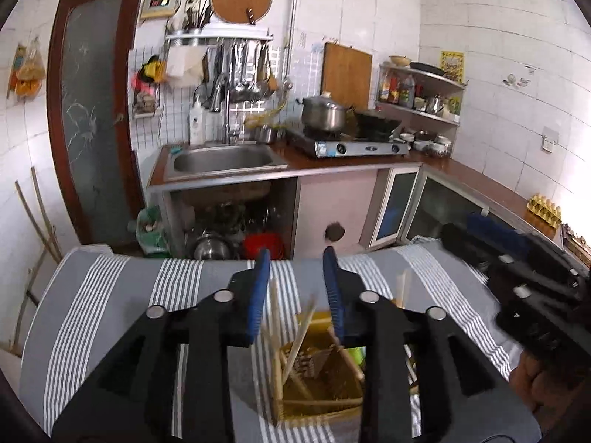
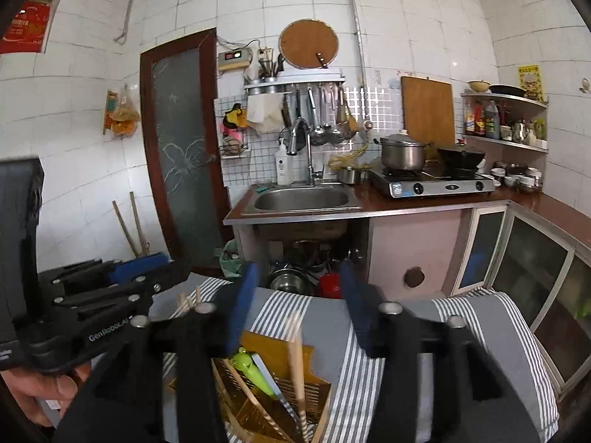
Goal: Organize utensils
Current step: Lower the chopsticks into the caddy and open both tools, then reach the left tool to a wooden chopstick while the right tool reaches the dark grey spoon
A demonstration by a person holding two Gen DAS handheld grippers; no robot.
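Note:
A yellow woven utensil holder (image 1: pixel 321 387) stands on a table under a grey cloth with white stripes (image 1: pixel 110 295). Several pale wooden chopsticks (image 1: pixel 275 306) stand upright in it. My left gripper (image 1: pixel 296 264) hovers just above the holder, open, with its blue pads apart and nothing pressed between them. In the right wrist view the same holder (image 2: pixel 258 406) also contains a green-handled utensil (image 2: pixel 251 369) and a chopstick (image 2: pixel 296 361). My right gripper (image 2: pixel 299 286) is open above it and holds nothing. Each gripper shows in the other's view: the right gripper (image 1: pixel 465 232) and the left gripper (image 2: pixel 151 267).
Beyond the table a brown counter carries a steel sink (image 2: pixel 301 199) and a gas stove (image 2: pixel 432 182) with a pot and a wok. An open cabinet (image 2: pixel 303 269) under the sink is full of pots. A dark door (image 2: pixel 181 147) stands left. A hand (image 2: pixel 40 387) grips the left tool.

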